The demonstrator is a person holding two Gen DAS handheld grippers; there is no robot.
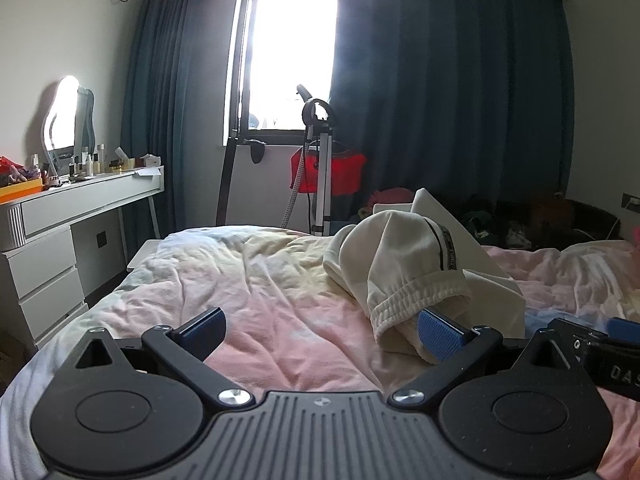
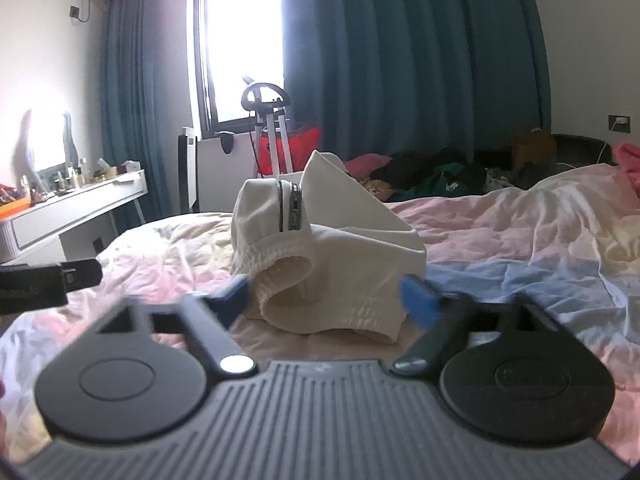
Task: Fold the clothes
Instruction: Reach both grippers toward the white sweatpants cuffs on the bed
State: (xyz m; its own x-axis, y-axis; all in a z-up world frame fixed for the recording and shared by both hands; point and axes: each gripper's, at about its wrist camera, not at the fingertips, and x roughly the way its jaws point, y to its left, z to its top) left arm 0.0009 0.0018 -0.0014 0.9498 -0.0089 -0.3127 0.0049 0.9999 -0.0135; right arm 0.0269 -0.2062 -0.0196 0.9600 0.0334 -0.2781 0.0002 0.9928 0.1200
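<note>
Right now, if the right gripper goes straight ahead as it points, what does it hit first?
Likely the white garment. Its elastic waistband lies between the open fingers of the right gripper, directly ahead on the pink bedspread. Depth is hard to judge through the fisheye.

Cream-white trousers (image 2: 320, 248) with a dark side stripe on a pastel pink-yellow-blue duvet (image 1: 260, 280) — teal curtains (image 1: 440, 100) behind, blue gripper pads (image 1: 440, 334).

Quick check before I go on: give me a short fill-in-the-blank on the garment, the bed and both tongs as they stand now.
1. The white garment lies bunched on the ____.
2. The left tongs are ____, with nothing between the pads.
3. The elastic waistband sits between the pads of the ____ tongs.
4. The curtains are dark ____.

Answers: bed; open; right; blue
</note>
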